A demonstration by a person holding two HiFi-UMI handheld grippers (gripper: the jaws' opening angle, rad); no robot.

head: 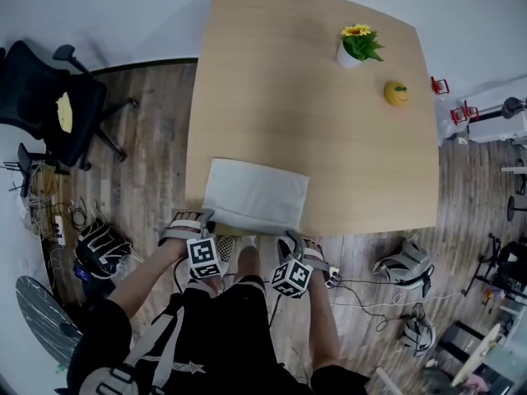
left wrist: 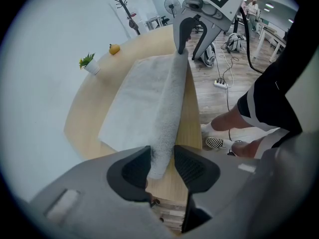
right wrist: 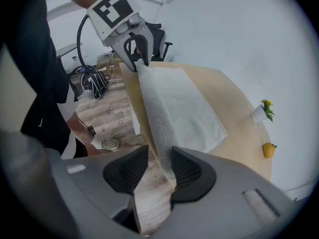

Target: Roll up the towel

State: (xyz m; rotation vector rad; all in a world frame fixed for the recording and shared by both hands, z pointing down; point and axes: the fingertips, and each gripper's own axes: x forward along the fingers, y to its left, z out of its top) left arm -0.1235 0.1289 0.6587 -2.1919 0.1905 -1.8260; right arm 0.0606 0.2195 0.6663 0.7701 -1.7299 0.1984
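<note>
head view: a pale towel (head: 255, 196) is seen lying flat on the near part of a wooden table (head: 313, 113), its near edge along the table's near rim. the left gripper (head: 203, 217) is held at the towel's near left corner and the right gripper (head: 290, 237) at its near right corner, both pointed steeply down. a potted flower (head: 357, 46) and a yellow fruit (head: 396, 93) are set well apart from the towel, at the far right of the table. an office chair (head: 58, 105) is seen on the floor to the left.

left gripper view: the towel's near edge is raised into a thick ridge that runs from these jaws to the other gripper's jaws. the end of the ridge is clamped between the two pads, and the gap at their tips is filled by it. the rest of the towel is spread flat on the table.

right gripper view: the other end of the ridge is placed between the jaws. it is pressed against one pad only, and a sliver of floor is shown beside the other pad, so the jaws are not closed on it.
</note>
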